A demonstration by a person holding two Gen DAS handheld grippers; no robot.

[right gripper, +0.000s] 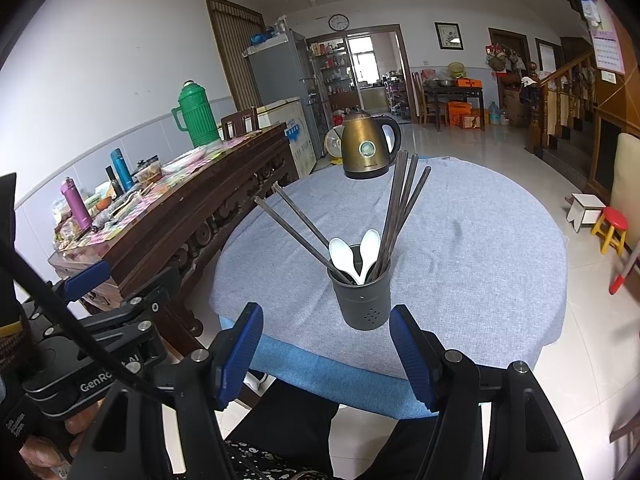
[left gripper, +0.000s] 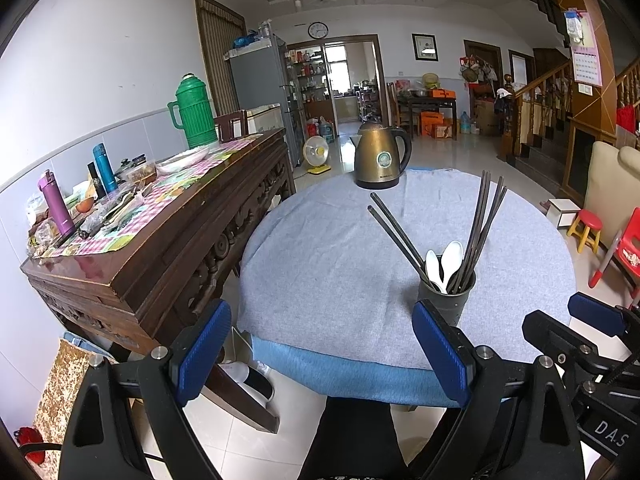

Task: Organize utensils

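Note:
A dark grey utensil holder (right gripper: 362, 302) stands near the front edge of the round table (right gripper: 480, 248). It holds several dark chopsticks (right gripper: 402, 204) and two white spoons (right gripper: 352, 256). It also shows in the left wrist view (left gripper: 446, 300) with chopsticks (left gripper: 482, 224) and spoons (left gripper: 442, 262). My left gripper (left gripper: 322, 348) is open and empty, at the table's front edge, left of the holder. My right gripper (right gripper: 326, 344) is open and empty, just in front of the holder. The left gripper shows in the right wrist view (right gripper: 86, 280), the right one in the left wrist view (left gripper: 596, 314).
A bronze electric kettle (left gripper: 382, 160) stands at the table's far side. A long wooden sideboard (left gripper: 160, 248) on the left carries a green thermos (left gripper: 194, 112), bottles and dishes. A red and yellow stool (right gripper: 610, 230) and a red chair (left gripper: 628, 248) stand right of the table.

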